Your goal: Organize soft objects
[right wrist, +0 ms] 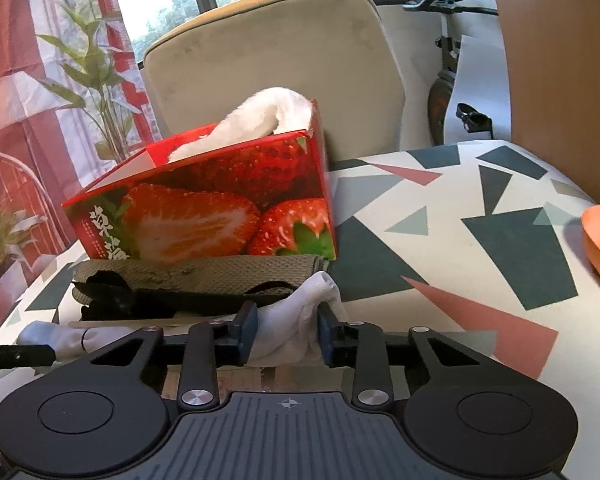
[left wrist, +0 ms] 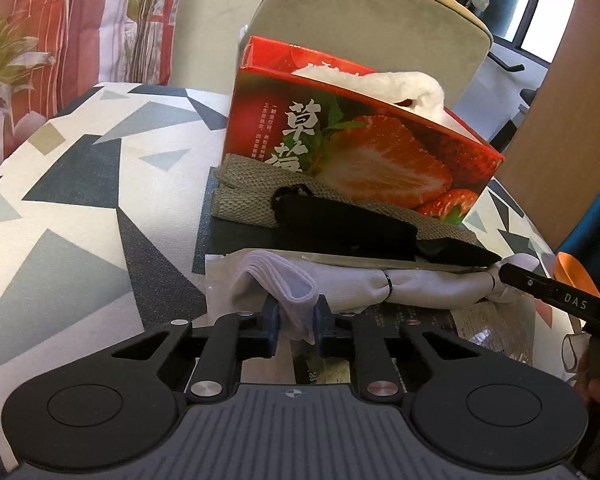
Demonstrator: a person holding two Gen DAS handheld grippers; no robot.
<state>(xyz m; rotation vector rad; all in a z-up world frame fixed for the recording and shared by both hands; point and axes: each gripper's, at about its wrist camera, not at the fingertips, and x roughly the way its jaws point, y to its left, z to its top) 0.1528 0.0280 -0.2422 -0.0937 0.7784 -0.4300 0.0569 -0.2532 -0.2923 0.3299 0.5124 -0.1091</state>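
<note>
Desk (right wrist: 480, 208) in triangle-patterned cloth carries the strawberry box (right wrist: 220, 204), chair (right wrist: 276, 60) behind it, both jaws clamped on white sock (left wrist: 292, 292) before it.

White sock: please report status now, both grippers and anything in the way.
Left gripper shut on white sock, one end. Right gripper shut on other end. Black cloth and strawberry box close behind; nothing blocking.

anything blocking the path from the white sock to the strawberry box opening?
Partly. Both tongs, left and right, grip the ends of the white fabric sock. Between it and the red strawberry-print cardboard box lie a black cloth and a folded khaki woven cloth. A white fluffy item already fills the opening.
</note>
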